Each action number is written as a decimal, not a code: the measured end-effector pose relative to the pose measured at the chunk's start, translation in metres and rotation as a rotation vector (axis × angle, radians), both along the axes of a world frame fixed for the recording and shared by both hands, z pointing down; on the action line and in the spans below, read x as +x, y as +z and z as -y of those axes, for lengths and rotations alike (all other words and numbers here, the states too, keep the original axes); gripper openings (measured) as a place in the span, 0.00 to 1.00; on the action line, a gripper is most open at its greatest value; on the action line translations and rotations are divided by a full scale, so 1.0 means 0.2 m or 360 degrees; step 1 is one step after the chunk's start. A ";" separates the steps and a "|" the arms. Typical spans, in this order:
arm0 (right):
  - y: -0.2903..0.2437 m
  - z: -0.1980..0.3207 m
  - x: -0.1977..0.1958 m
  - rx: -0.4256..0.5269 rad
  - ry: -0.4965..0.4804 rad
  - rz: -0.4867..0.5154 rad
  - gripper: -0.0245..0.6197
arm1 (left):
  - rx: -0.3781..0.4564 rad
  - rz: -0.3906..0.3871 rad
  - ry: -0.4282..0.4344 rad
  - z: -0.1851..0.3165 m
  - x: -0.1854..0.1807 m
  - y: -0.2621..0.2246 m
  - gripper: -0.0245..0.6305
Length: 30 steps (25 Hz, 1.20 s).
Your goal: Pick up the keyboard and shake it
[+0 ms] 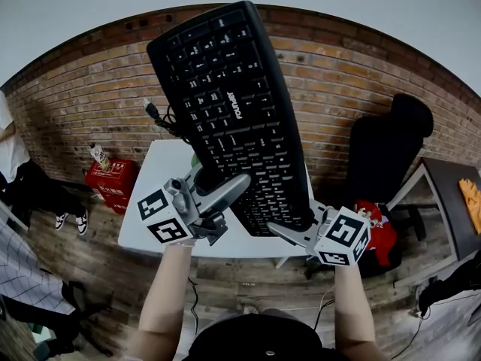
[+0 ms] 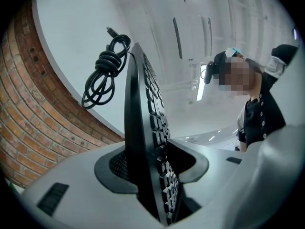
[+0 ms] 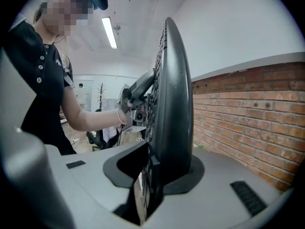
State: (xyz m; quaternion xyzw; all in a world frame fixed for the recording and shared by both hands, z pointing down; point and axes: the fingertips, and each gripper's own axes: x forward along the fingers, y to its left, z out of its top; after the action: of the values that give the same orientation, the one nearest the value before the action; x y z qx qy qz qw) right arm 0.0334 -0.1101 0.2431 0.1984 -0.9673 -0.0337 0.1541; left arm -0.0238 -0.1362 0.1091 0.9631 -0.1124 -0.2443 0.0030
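Keyboard [image 1: 225, 111] is clear of the white table [image 1: 150, 209] and held up in the air over it. It stands steeply on end, key face toward the person, far end highest against the brick wall [image 1: 68, 111]. Left gripper [image 1: 225, 192] is clamped on the near part of its left long edge; the board sits edge-on between the jaws, gripped front and back. Right gripper [image 1: 294, 234] is clamped the same way on the near right corner, jaws set narrower than the left's. Pick-up looks done, so I judge this as the shake phase, in progress or about to start. Next move: short back-and-forth swings with both claws kept tight and moving together, since opposing motion would twist the board. Risks: the bite is only at the near end, so the long far end has leverage to slip, and the cable [image 1: 161, 119] will whip. Board is matte black plastic, a long slab with a rounded smooth back and rows of low keys with white legends. Cable is a thin black rubbery lead, bundled in a coil, hanging off the far left edge. Claws are smooth grey moulded plastic.
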 end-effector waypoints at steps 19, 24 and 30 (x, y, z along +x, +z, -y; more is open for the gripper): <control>-0.01 0.00 0.02 0.0007 0.0021 -0.0018 0.21 | 0.0004 -0.0017 0.0019 0.00 0.01 -0.01 0.34; 0.02 -0.03 -0.01 -0.0055 0.0015 0.0031 0.21 | -0.0024 0.0011 0.0003 0.00 0.00 0.02 0.34; 0.13 -0.05 -0.03 -0.0171 -0.0005 0.0100 0.21 | -0.0124 0.0061 -0.0017 0.02 0.01 0.12 0.34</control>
State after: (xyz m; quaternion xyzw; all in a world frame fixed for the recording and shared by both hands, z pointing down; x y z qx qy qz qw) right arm 0.0275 -0.0999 0.2691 0.1892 -0.9725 0.0242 0.1339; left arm -0.0222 -0.1410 0.1338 0.9662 -0.1270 -0.2214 0.0371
